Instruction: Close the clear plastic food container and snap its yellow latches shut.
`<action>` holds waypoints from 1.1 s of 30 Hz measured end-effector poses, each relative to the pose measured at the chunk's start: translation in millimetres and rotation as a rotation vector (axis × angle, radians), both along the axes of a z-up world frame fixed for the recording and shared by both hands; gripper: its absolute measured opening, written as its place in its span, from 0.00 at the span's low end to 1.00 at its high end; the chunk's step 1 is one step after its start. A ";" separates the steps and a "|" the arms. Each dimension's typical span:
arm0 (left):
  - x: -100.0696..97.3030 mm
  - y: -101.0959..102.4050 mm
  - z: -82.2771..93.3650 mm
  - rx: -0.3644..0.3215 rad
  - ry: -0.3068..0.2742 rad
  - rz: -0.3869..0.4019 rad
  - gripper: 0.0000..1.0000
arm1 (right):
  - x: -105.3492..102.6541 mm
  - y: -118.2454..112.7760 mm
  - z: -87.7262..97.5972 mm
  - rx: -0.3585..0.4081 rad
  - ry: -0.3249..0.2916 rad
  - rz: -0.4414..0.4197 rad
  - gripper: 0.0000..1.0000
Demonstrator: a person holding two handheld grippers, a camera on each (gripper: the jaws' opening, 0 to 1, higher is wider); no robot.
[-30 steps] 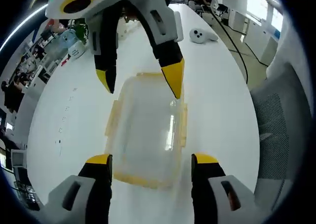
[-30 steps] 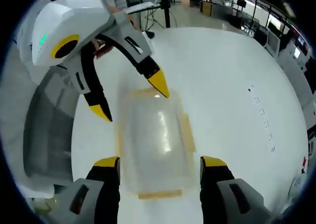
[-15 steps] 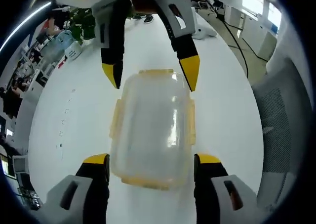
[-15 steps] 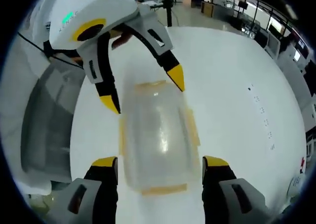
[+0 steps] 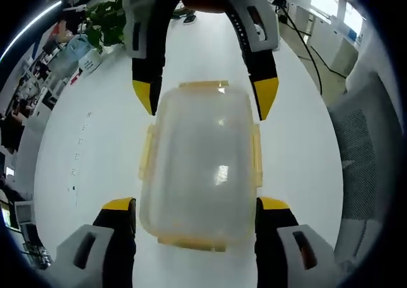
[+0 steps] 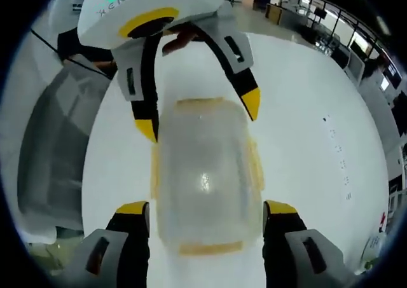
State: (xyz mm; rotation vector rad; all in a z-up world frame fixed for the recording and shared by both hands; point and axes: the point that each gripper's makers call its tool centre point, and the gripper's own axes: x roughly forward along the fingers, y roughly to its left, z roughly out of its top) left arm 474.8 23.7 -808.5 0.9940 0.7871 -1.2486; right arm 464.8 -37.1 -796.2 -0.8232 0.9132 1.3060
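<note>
Jaws of both grippers flank the container [image 5: 200, 167].

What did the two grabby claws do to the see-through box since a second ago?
Both hand-held grippers closed in from opposite ends: the right hand-held gripper and the left hand-held gripper now straddle the clear container with open jaws. Nothing was gripped or let go. The container stayed on the white table, lid on, and its yellow latches look unchanged.
</note>
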 end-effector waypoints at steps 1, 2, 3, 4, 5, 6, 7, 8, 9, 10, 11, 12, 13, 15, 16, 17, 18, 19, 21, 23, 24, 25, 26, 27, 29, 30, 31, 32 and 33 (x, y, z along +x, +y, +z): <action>-0.2 -0.3 -1.5 0.003 0.001 -0.005 0.79 | 1.4 -0.3 -0.8 -0.002 -0.010 0.006 0.75; -0.8 -0.5 -2.2 0.005 0.003 -0.006 0.79 | 1.0 -0.6 -1.6 -0.006 -0.006 0.008 0.75; -1.1 -0.6 -4.2 0.010 0.007 -0.006 0.79 | 1.4 -0.9 -2.4 -0.008 -0.008 0.010 0.76; -0.9 -0.6 -4.9 0.011 0.008 -0.005 0.80 | 3.3 -0.7 -2.7 -0.009 -0.019 0.011 0.77; -0.8 -0.8 -6.4 0.013 0.007 -0.005 0.80 | 2.9 -0.7 -3.0 -0.009 -0.018 0.016 0.77; -1.2 -0.9 -6.9 0.015 0.007 -0.010 0.80 | 1.3 -0.8 -3.7 -0.012 -0.006 0.019 0.76; -1.2 -0.7 -7.7 0.021 0.005 -0.014 0.81 | 1.6 -1.1 -4.4 -0.015 -0.008 0.021 0.75; -0.8 -0.9 -8.1 0.020 0.005 -0.015 0.81 | 1.9 -1.1 -4.7 -0.016 -0.011 0.024 0.75; -0.5 -0.9 -8.5 0.021 0.005 -0.013 0.81 | 2.0 -1.3 -5.2 -0.018 -0.012 0.027 0.75; 0.1 -1.5 -8.6 0.020 0.002 -0.013 0.82 | 2.3 -1.3 -6.1 -0.020 -0.012 0.029 0.74; 0.6 -1.7 -8.9 0.021 -0.001 -0.015 0.82 | 2.5 -1.5 -6.8 -0.023 -0.014 0.032 0.74; 1.0 -1.9 -9.7 0.023 -0.001 -0.017 0.82 | 3.2 -1.4 -7.6 -0.025 -0.020 0.037 0.74; 1.1 -2.0 -10.1 0.023 0.000 -0.018 0.82 | 3.3 -1.4 -8.2 -0.027 -0.023 0.039 0.74; 1.1 -2.0 -10.5 0.024 0.002 -0.019 0.83 | 3.3 -1.5 -10.2 -0.032 -0.020 0.041 0.74; 1.3 -2.2 -10.7 0.024 -0.001 -0.023 0.83 | 3.1 -1.2 -11.0 -0.033 -0.022 0.044 0.74; 1.8 -2.4 -10.7 0.023 -0.005 -0.026 0.83 | 2.9 -1.2 -11.7 -0.034 -0.022 0.046 0.74; 1.9 -2.3 -10.5 0.023 -0.005 -0.025 0.83 | 3.4 -1.2 -12.4 -0.035 -0.024 0.045 0.75; 2.1 -2.4 -10.1 0.024 -0.007 -0.025 0.82 | 3.6 -1.3 -12.7 -0.035 -0.024 0.045 0.75; 3.0 -2.0 -9.1 0.029 -0.017 -0.036 0.82 | 3.8 -1.0 -12.1 -0.032 -0.026 0.042 0.75; 3.3 -1.9 -7.7 0.027 -0.020 -0.038 0.81 | 4.6 -1.0 -12.5 -0.030 -0.027 0.041 0.75; 3.7 -2.1 -6.7 0.023 -0.021 -0.040 0.81 | 5.0 -0.9 -12.6 -0.030 -0.027 0.039 0.75; 4.3 -2.3 -6.5 0.019 -0.022 -0.039 0.81 | 4.9 -0.8 -12.7 -0.030 -0.026 0.039 0.75; 5.4 -1.6 -7.0 0.019 -0.023 -0.036 0.82 | 5.0 -0.6 -12.9 -0.030 -0.027 0.039 0.75; 6.3 -1.1 -7.6 0.018 -0.019 -0.031 0.83 | 4.8 -0.5 -13.0 -0.030 -0.027 0.039 0.75; 6.4 -1.5 -9.5 0.019 -0.018 -0.035 0.84 | 4.5 -0.5 -13.1 -0.030 -0.027 0.040 0.75; 6.4 -1.6 -10.8 0.021 -0.018 -0.040 0.85 | 4.4 -0.4 -13.2 -0.031 -0.027 0.041 0.75; 6.6 -1.7 -11.7 0.024 -0.017 -0.039 0.85 | 4.6 -0.5 -13.6 -0.032 -0.027 0.041 0.75; 6.0 -2.2 -12.4 0.024 -0.013 -0.041 0.85 | 4.7 -0.6 -13.9 -0.032 -0.028 0.042 0.75; 5.5 -2.7 -13.3 0.024 -0.011 -0.045 0.85 | 4.6 -0.5 -13.8 -0.032 -0.028 0.043 0.75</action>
